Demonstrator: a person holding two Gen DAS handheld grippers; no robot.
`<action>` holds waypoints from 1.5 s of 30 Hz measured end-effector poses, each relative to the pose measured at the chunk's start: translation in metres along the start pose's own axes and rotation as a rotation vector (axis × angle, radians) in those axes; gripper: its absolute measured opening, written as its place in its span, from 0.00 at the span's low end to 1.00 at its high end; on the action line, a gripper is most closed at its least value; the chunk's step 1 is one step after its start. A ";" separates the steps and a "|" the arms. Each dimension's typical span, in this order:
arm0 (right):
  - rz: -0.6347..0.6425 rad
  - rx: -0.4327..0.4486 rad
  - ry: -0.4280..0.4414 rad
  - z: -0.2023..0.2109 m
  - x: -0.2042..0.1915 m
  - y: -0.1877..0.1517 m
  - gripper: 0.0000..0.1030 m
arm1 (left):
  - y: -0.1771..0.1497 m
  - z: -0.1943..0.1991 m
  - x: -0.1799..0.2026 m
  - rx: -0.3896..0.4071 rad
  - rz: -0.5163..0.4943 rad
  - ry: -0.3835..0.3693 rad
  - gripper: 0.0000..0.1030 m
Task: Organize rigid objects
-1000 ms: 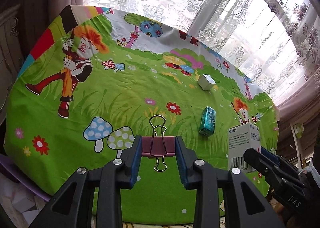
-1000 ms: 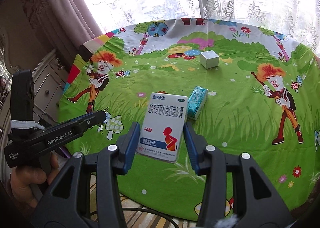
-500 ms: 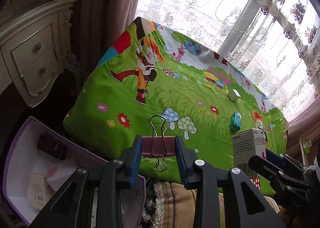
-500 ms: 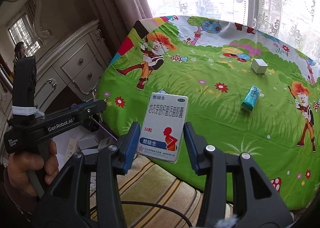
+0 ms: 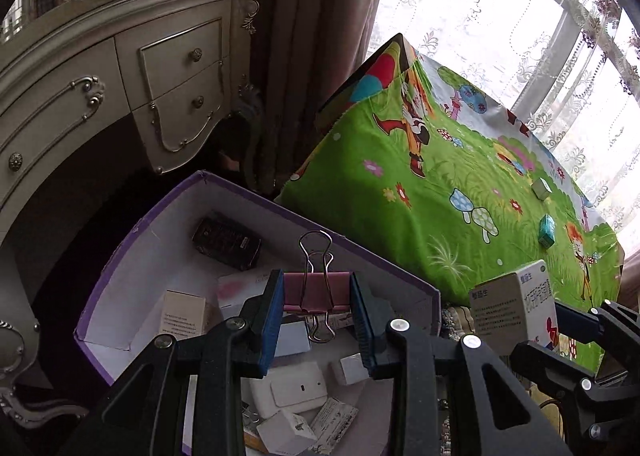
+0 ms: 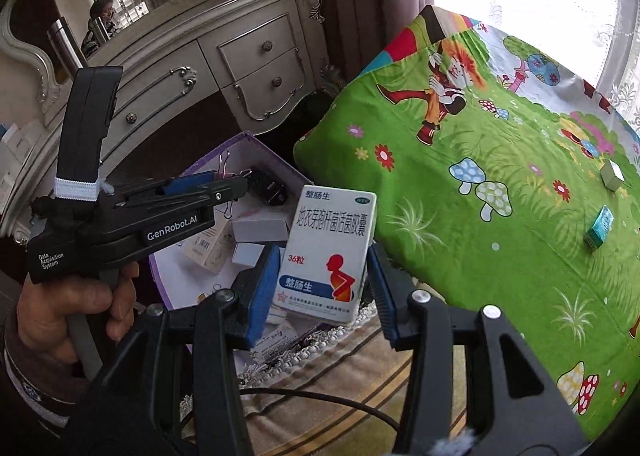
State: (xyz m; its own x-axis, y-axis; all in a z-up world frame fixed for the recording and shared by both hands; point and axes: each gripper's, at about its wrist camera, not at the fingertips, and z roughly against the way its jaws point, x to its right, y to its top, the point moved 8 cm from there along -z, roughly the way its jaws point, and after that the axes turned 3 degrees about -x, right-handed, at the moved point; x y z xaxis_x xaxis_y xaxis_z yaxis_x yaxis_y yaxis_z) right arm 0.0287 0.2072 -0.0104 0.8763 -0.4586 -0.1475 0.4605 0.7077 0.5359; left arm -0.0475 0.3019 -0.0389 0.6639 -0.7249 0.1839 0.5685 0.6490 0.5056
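Observation:
My left gripper (image 5: 317,310) is shut on a pink binder clip (image 5: 316,293) and holds it above a purple box (image 5: 256,203) that holds several small cartons. My right gripper (image 6: 325,276) is shut on a white medicine box (image 6: 330,252) with a red figure, held over the floor beside the purple box (image 6: 276,157). The medicine box also shows in the left wrist view (image 5: 514,304). A teal carton (image 6: 599,232) and a small white cube box (image 6: 612,174) lie on the green cartoon-print cloth (image 6: 500,264).
A cream dresser with drawers (image 5: 120,95) stands behind the purple box, brown curtains (image 5: 312,55) next to it. A striped rug with a black cable (image 6: 340,388) lies below my right gripper. The left gripper's body (image 6: 132,223) is at my right gripper's left.
Both grippers have swung left, away from the cloth-covered table. The left gripper with the clip is now over the purple box; the right one with the medicine box has come beside it.

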 end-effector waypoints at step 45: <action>-0.036 0.006 -0.171 0.017 0.056 -0.018 0.65 | -0.004 0.008 0.062 -0.008 -0.144 0.019 0.51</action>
State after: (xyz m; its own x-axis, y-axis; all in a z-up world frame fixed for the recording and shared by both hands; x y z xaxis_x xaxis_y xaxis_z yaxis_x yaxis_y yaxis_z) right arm 0.0670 0.1596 -0.0139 0.8220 -0.5690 -0.0230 0.4899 0.6860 0.5379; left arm -0.0127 0.2526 -0.0234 0.5843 -0.8060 0.0945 0.6623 0.5409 0.5185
